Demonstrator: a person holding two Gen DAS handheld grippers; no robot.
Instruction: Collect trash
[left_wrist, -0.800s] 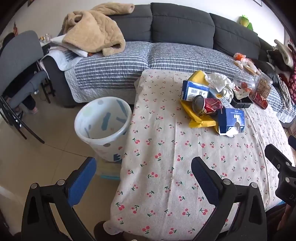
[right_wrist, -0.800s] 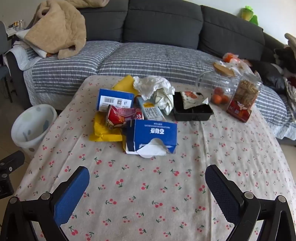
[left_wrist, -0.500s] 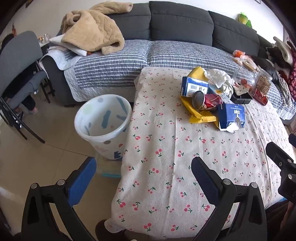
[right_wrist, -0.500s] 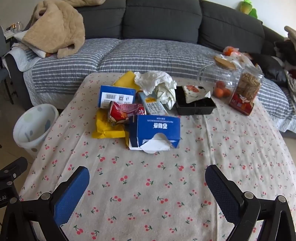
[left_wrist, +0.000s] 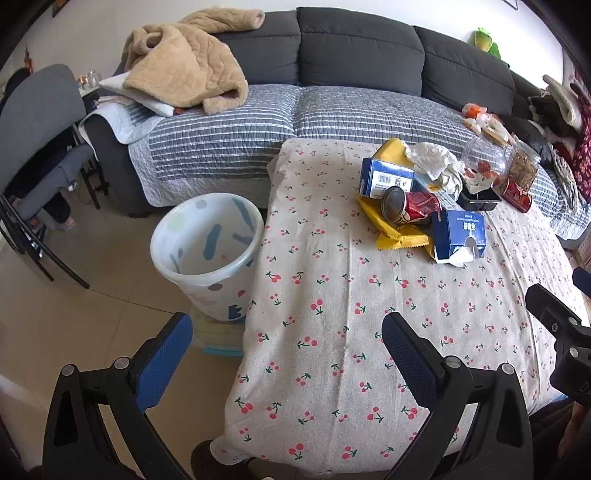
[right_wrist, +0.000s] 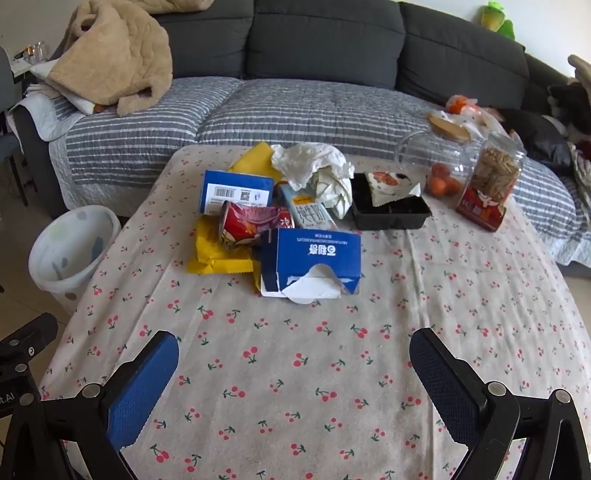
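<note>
A pile of trash lies on the cherry-print table (right_wrist: 295, 369): a torn blue tissue box (right_wrist: 312, 262), a crushed red can (right_wrist: 251, 223), a yellow wrapper (right_wrist: 218, 254), a second blue box (right_wrist: 236, 192), crumpled white paper (right_wrist: 314, 166), a milk carton (right_wrist: 308, 214) and a black tray (right_wrist: 389, 210). The pile also shows in the left wrist view, with the can (left_wrist: 410, 208) on its side. A white patterned bin (left_wrist: 205, 251) stands on the floor left of the table. My left gripper (left_wrist: 286, 347) and right gripper (right_wrist: 293, 362) are open and empty, near the table's front edge.
Two glass jars (right_wrist: 491, 181) stand at the table's far right. A grey sofa (right_wrist: 325, 44) with a striped cover and a tan blanket (right_wrist: 114, 62) runs behind the table. A grey chair (left_wrist: 33, 122) stands at the far left.
Both grippers have drawn back and risen slightly; the pile and the bin look a little farther away. Nothing on the table has moved.
</note>
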